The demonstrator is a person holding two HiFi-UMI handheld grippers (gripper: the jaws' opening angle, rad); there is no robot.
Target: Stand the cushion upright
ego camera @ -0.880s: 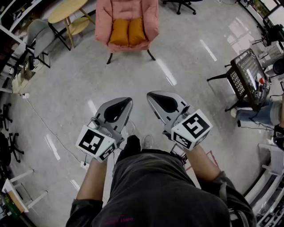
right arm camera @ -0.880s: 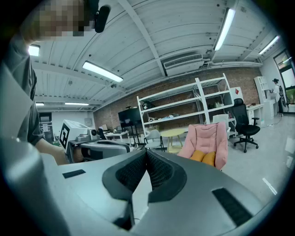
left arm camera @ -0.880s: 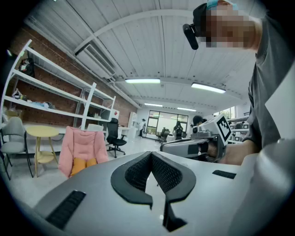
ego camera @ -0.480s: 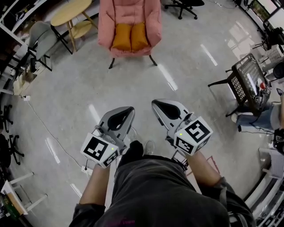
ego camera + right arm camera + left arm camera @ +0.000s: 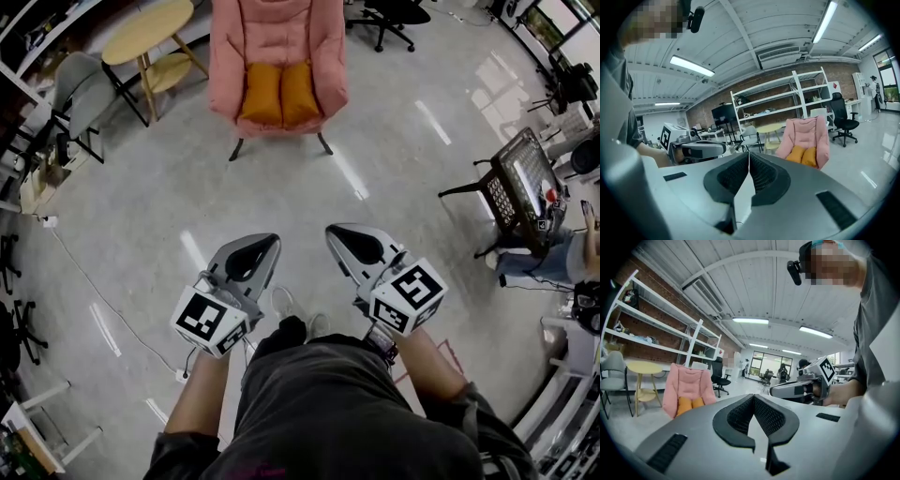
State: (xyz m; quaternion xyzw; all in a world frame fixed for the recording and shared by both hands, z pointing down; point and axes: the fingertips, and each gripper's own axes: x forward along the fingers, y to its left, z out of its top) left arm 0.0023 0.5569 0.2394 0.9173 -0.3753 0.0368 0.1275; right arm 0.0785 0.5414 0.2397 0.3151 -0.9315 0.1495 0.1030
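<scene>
While both jaw pairs are pressed together and empty, the left gripper [image 5: 262,246] and right gripper [image 5: 339,234] have closed in slightly on the orange cushion [image 5: 279,92]. It sits well ahead on the pink armchair [image 5: 281,28]. Approach only, no contact yet.

I see orange cushion [image 5: 262,94], pink chair [image 5: 278,33], pale grey floor [image 5: 141,234] — left gripper [image 5: 271,239], right gripper [image 5: 331,229] silver w/ b&w squares.

On armchair [image 5: 278,33]: cushion [image 5: 262,94]; table [image 5: 145,28] at left.
</scene>
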